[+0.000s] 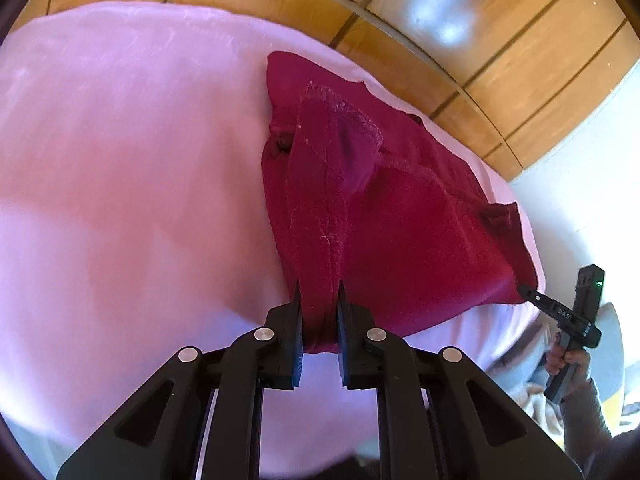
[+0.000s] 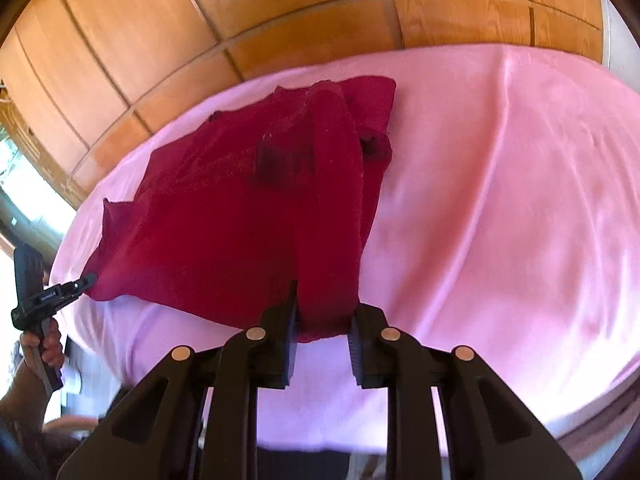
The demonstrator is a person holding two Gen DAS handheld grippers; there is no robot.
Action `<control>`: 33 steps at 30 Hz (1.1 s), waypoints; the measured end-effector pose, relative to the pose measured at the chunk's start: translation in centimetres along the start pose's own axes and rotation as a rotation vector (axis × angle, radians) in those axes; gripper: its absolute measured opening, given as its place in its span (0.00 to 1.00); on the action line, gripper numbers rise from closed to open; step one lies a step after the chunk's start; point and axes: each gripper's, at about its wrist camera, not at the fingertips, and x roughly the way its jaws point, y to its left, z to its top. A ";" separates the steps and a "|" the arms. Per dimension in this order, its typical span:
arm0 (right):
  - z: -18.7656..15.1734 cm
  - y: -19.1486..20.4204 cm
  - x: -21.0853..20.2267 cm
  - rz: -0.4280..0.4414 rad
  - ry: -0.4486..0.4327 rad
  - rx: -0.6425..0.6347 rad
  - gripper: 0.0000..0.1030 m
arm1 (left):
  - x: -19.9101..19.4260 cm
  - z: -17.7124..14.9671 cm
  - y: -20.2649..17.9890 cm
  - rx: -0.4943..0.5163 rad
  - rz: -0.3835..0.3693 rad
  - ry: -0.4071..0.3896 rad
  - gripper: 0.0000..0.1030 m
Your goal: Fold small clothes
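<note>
A dark red small garment [image 1: 384, 216] lies spread on a pink sheet [image 1: 132, 184], with its near edge lifted. My left gripper [image 1: 319, 300] is shut on one near corner of it. My right gripper [image 2: 325, 300] is shut on the other near corner of the garment [image 2: 240, 216]. In the left wrist view the right gripper [image 1: 528, 292] shows at the far right, pinching the cloth's corner. In the right wrist view the left gripper [image 2: 90, 279] shows at the far left, doing the same. The cloth hangs stretched between both grippers.
The pink sheet [image 2: 500, 200] covers a rounded bed or table. Wooden wall panels [image 2: 240, 12] stand behind it. A white wall [image 1: 580, 184] is at the right in the left wrist view. The person's hands hold the gripper handles.
</note>
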 end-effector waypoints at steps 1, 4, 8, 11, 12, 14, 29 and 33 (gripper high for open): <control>-0.8 -0.1 -0.2 0.001 0.017 0.007 0.19 | -0.3 -0.7 0.1 -0.008 -0.005 0.008 0.12; -2.3 -0.4 -0.2 -0.003 0.060 0.013 0.19 | -1.2 -2.5 -0.1 0.009 0.006 0.014 0.12; -1.1 -0.4 -0.4 -0.010 0.044 0.017 0.30 | -1.6 -1.5 -0.6 0.052 0.043 -0.023 0.15; 0.6 -0.7 -1.0 -0.032 -0.018 0.006 0.50 | -1.9 0.4 -0.4 0.066 0.065 -0.059 0.39; 1.6 -0.5 -1.0 -0.055 -0.037 -0.013 0.50 | -1.6 1.3 -0.5 0.065 0.065 -0.081 0.39; 3.1 -0.2 -0.5 -0.084 -0.060 -0.040 0.51 | -0.9 2.8 -0.6 0.069 0.064 -0.095 0.39; 7.2 2.1 3.3 -0.156 -0.071 -0.194 0.06 | 1.9 6.3 -1.0 0.121 0.048 -0.114 0.06; 6.8 2.7 0.0 -0.128 -0.130 -0.184 0.06 | -0.9 5.4 -1.8 0.152 0.018 -0.174 0.06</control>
